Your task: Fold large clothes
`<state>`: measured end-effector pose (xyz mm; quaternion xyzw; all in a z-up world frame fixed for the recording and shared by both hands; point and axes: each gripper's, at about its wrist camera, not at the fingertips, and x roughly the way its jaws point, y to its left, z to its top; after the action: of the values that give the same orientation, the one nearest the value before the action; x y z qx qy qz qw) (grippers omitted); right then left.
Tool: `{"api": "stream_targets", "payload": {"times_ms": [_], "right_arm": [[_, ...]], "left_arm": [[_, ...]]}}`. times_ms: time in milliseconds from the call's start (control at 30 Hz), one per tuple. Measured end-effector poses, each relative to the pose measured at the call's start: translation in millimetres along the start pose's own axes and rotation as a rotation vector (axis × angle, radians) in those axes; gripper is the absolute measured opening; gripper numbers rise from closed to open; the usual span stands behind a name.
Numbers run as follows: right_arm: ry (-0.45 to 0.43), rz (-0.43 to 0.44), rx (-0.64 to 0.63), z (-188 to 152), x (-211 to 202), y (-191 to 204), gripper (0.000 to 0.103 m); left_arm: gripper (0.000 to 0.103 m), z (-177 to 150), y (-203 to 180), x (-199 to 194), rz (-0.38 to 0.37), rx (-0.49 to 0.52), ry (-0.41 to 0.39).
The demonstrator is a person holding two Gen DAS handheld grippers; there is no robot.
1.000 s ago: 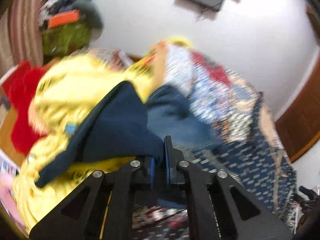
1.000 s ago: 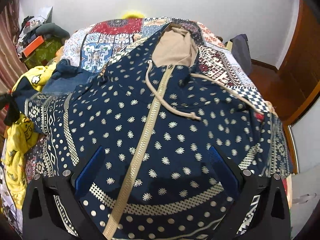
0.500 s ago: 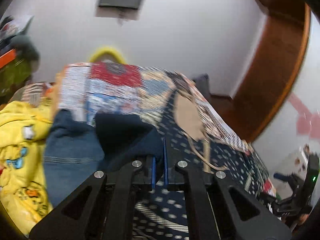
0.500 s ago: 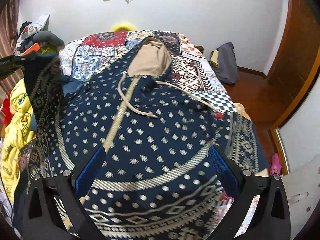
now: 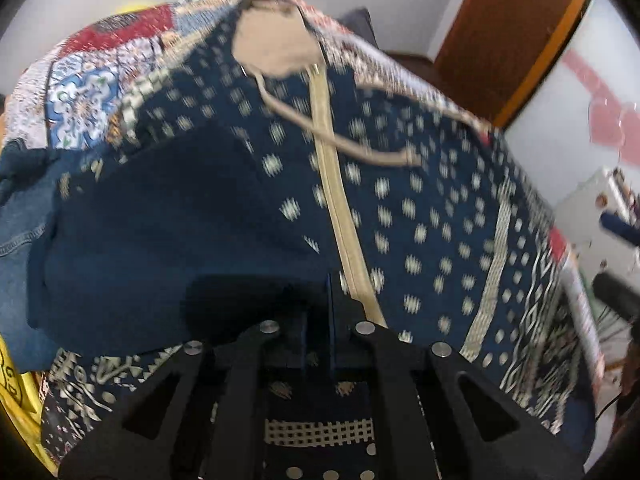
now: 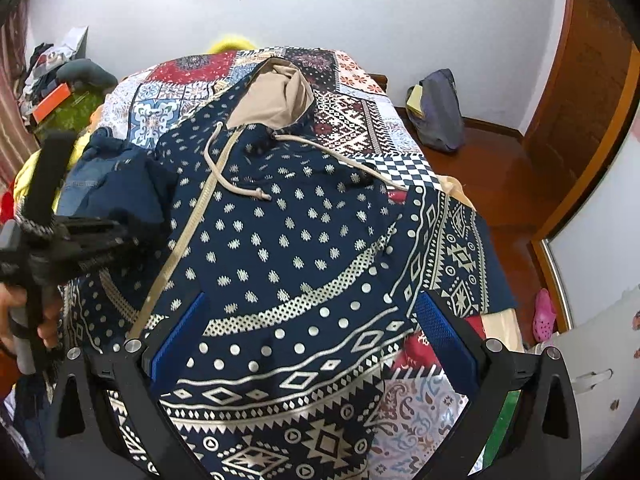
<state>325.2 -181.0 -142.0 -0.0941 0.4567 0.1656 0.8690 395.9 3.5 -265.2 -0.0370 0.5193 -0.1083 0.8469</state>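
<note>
Pinching the hoodie's dark sleeve (image 5: 168,248), your left tool (image 5: 318,320) is clamped right down, blue pads nearly together with the navy cloth bunched between them. The sleeve's plain inner side faces the left wrist camera and drapes over the left half of the hoodie (image 6: 304,240), reaching about to the zipper (image 5: 340,216). In the right wrist view the left tool (image 6: 132,232) comes in from the left edge, held level-ish over the garment, with your hand (image 6: 24,316) wrapped on its grip low at the left. Left wrist frame is motion-blurred.

Your right tool (image 6: 308,332) is spread wide, blue pads well apart, nothing between them; it hangs over the patterned hem, angled downward. Cannot tell if it touches the cloth.

The hoodie lies front up on the bed (image 6: 352,120), over the patchwork cover. Its long axis runs from the hem near you to the beige-lined hood (image 6: 276,96) at the far end, toward the wall. Drawstrings (image 6: 224,176) trail across the chest. Its right sleeve lies flat at the bed's right edge.
</note>
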Motion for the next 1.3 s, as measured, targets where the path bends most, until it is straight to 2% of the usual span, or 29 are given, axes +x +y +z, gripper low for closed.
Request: {"api": "stream_targets", "payload": {"times_ms": [67,133,200,233,433,500,600,733,833,933,1033,1167,1267,1300], "right_arm": [[0.005,-0.002,-0.014,0,-1,4,0.101],[0.003,-0.001,-0.034,1,-5,11,0.101],[-0.004,-0.002,-0.060,3,-9,20,0.101],[-0.009,-0.002,-0.073,4,-11,24,0.101],[-0.045,-0.011,-0.153,18,-22,62,0.101],[-0.061,-0.008,-0.176,23,-25,77,0.101],[-0.083,0.010,-0.212,32,-27,101,0.101],[-0.096,0.047,-0.260,47,-22,140,0.101],[-0.080,0.093,-0.297,56,-10,171,0.101],[-0.053,0.141,-0.357,63,5,204,0.101],[-0.032,0.167,-0.411,66,23,233,0.101],[0.006,0.180,-0.463,70,55,269,0.100],[0.069,0.190,-0.514,70,85,294,0.082],[0.086,0.195,-0.524,70,92,300,0.080]], "left_arm": [[0.005,-4,1,0,0.007,0.002,0.005],[0.011,-7,4,-3,-0.007,-0.008,0.018],[0.024,-9,8,-10,-0.042,-0.024,0.034],[0.028,-11,10,-16,-0.053,-0.026,0.029],[0.042,-24,21,-72,-0.008,0.015,-0.072],[0.050,-29,32,-95,0.026,0.025,-0.120],[0.056,-30,56,-124,0.059,0.000,-0.184],[0.060,-39,105,-162,0.118,-0.075,-0.259],[0.062,-50,141,-177,0.185,-0.122,-0.285],[0.062,-66,179,-181,0.254,-0.188,-0.284],[0.062,-78,211,-177,0.262,-0.243,-0.262],[0.062,-93,234,-165,0.262,-0.282,-0.233],[0.062,-99,241,-149,0.255,-0.295,-0.206],[0.062,-99,243,-143,0.254,-0.298,-0.197]]}}
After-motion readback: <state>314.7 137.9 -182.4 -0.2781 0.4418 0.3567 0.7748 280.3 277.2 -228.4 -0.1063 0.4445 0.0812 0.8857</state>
